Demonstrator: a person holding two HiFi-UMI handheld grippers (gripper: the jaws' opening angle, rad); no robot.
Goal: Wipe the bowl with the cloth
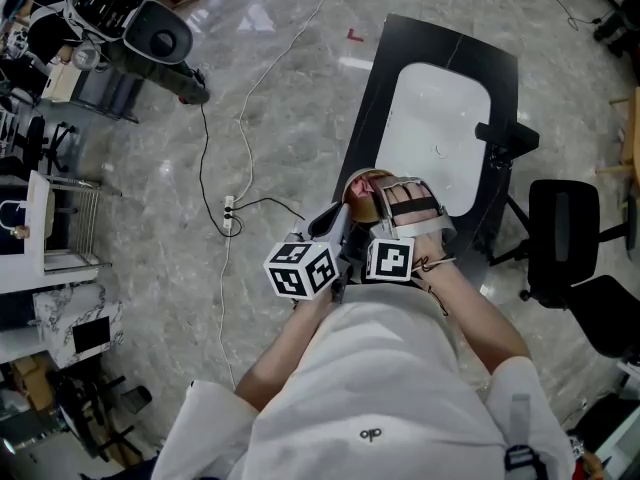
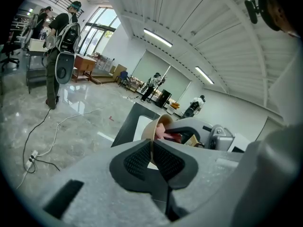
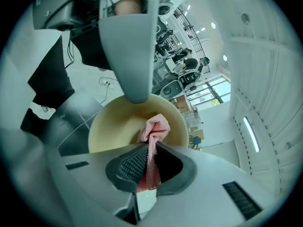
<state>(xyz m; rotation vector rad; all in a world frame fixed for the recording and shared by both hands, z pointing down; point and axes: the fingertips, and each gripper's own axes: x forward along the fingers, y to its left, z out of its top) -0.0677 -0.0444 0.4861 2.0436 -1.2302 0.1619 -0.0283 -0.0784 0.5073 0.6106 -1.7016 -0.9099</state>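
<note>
Sideways, bowl (image 3: 113,126) rim clamped in left gripper (image 2: 152,145) jaws, mouth toward cloth (image 3: 154,129) pinched lengthwise in right gripper (image 3: 150,148).

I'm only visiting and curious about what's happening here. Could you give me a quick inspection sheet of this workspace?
surface: black table with a white top, bare where it shows.
job's things: cream bowl, tilted; pink cloth reaching into it.
clutter: racks and gear at the floor's left edge.
grippers: left gripper shut on the bowl's rim; right gripper shut on the cloth.
cables: cable and power strip on the floor.
surroundings: glossy stone floor; black chair right of the table; people standing further off.
</note>
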